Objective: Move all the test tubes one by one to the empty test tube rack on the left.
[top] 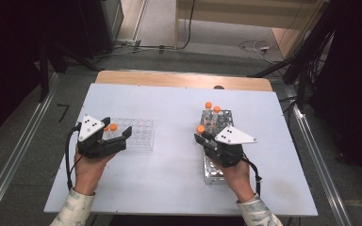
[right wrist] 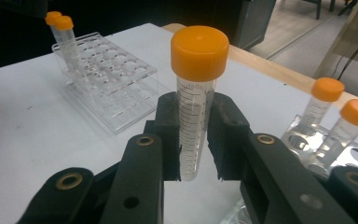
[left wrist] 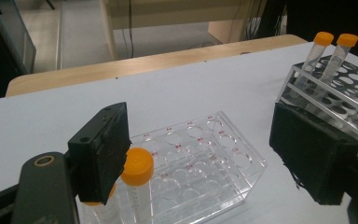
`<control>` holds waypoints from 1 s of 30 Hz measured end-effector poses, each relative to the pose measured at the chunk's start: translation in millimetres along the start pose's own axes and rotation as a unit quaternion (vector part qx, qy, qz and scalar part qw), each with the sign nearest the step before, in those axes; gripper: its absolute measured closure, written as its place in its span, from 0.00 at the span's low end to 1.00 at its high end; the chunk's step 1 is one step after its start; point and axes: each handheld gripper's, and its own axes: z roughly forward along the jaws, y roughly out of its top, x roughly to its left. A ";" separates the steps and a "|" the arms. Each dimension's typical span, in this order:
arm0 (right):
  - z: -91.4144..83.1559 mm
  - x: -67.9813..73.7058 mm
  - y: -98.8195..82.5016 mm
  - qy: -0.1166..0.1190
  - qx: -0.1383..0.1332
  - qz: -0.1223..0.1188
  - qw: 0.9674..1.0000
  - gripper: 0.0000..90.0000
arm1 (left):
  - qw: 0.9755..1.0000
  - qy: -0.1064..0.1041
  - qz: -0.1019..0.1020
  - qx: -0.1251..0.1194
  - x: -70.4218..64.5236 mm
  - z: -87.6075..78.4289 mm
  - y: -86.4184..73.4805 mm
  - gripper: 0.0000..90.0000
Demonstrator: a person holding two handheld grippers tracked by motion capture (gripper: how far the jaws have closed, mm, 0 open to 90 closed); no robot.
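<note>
One tube [right wrist: 193, 116] between right gripper [right wrist: 195, 140] jaws

The high view looks down and forward over the whole counter [top: 169, 179]. Each tool view sits low and close, and both share the clear rack [left wrist: 200, 158] and the metal rack [left wrist: 335, 93].

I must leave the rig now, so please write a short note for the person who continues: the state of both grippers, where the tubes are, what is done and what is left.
Right gripper: shut on one orange-capped tube, held upright above the table.
Left gripper: open, at the near end of the clear rack, holding nothing.
Done: two tubes stand in the clear rack.
Left: probably place the held tube in the clear rack; two more tubes wait in the metal rack.
</note>
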 end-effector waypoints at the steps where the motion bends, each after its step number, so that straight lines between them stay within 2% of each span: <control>1: 0.8 2.1 -0.1 0.003 0.002 0.000 1.000 0.81 | 1.000 0.000 0.001 0.000 -0.5 -0.1 0.1 0.22; 10: 8.5 15.6 -1.3 0.020 0.011 -0.013 1.000 0.81 | 1.000 -0.005 0.006 0.002 -4.6 0.5 0.0 0.23; 20: 13.7 23.7 -2.6 0.031 0.017 -0.020 0.999 0.81 | 1.000 -0.016 0.016 0.002 -14.8 1.1 0.4 0.23; 25: 16.3 27.1 -2.7 0.036 0.020 -0.023 0.999 0.81 | 0.999 -0.029 0.014 0.004 -19.7 2.3 0.4 0.23; 30: 18.5 30.7 -2.7 0.041 0.022 -0.027 0.999 0.81 | 0.999 -0.037 0.022 0.005 -26.5 2.7 0.6 0.23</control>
